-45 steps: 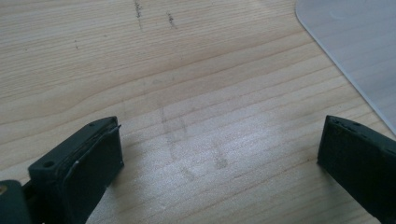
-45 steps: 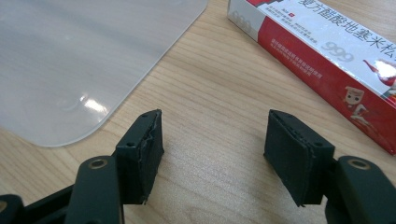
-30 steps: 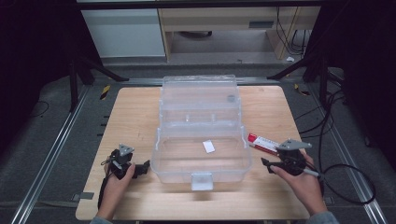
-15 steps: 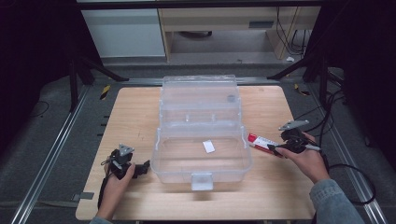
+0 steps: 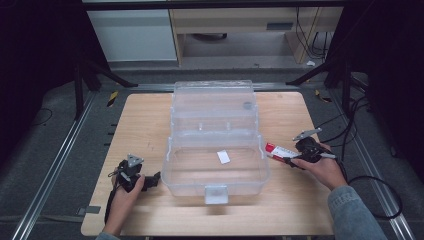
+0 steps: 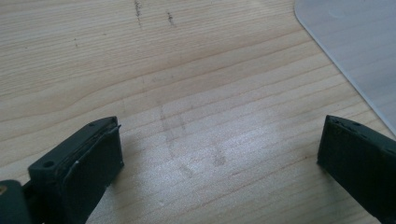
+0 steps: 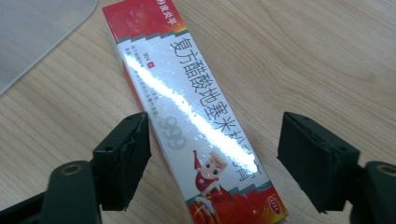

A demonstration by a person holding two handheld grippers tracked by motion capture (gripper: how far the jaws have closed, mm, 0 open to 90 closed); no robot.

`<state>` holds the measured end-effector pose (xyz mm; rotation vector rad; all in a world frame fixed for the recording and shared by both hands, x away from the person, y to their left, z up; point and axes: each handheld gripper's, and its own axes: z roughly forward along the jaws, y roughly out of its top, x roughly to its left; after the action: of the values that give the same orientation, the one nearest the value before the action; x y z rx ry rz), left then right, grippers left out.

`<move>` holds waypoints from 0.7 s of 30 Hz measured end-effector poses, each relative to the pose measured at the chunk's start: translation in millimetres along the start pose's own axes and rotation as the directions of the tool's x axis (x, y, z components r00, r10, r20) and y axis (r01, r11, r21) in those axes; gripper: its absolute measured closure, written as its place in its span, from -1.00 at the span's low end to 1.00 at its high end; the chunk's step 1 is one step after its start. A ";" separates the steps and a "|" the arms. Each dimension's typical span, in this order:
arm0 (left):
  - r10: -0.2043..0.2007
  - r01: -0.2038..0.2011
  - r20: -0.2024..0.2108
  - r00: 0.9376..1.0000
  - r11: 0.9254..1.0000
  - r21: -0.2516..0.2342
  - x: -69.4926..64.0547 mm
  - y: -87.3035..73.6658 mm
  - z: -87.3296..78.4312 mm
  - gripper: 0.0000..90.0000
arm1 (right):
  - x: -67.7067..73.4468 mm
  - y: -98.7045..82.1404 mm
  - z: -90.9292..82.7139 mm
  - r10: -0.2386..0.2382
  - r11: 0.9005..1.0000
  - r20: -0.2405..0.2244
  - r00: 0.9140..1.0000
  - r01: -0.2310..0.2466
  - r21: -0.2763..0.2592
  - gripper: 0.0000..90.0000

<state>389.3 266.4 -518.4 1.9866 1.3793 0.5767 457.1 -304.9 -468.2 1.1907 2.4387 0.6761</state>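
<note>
A red and white carton with printed characters lies flat on the wooden table just right of a clear plastic box. My right gripper straddles the carton near its end. Its jaws have just been closing a little with the carton between them. In the right gripper view a gap still shows beside the right-hand pad, so the gripper is open. My left gripper rests on the table left of the box, open, with bare wood between its fingers.
The clear box has its lid folded back away from me and a small white slip lying inside. A latch sticks out at its front. Cables trail off the table's right side.
My right gripper has moved up and left across the table from beside the box's front corner to the carton, and now straddles it. The left gripper has stayed in place.
</note>
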 end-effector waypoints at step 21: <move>0.001 -0.001 0.001 1.000 1.000 0.000 0.0 0.0 0.0 -1.00 | 17.6 -15.0 -16.3 -0.016 0.999 0.021 1.000 0.015 0.047 0.11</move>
<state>389.3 266.4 -518.4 1.9876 1.3779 0.5762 429.1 -303.1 -464.6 1.1894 2.4556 0.6024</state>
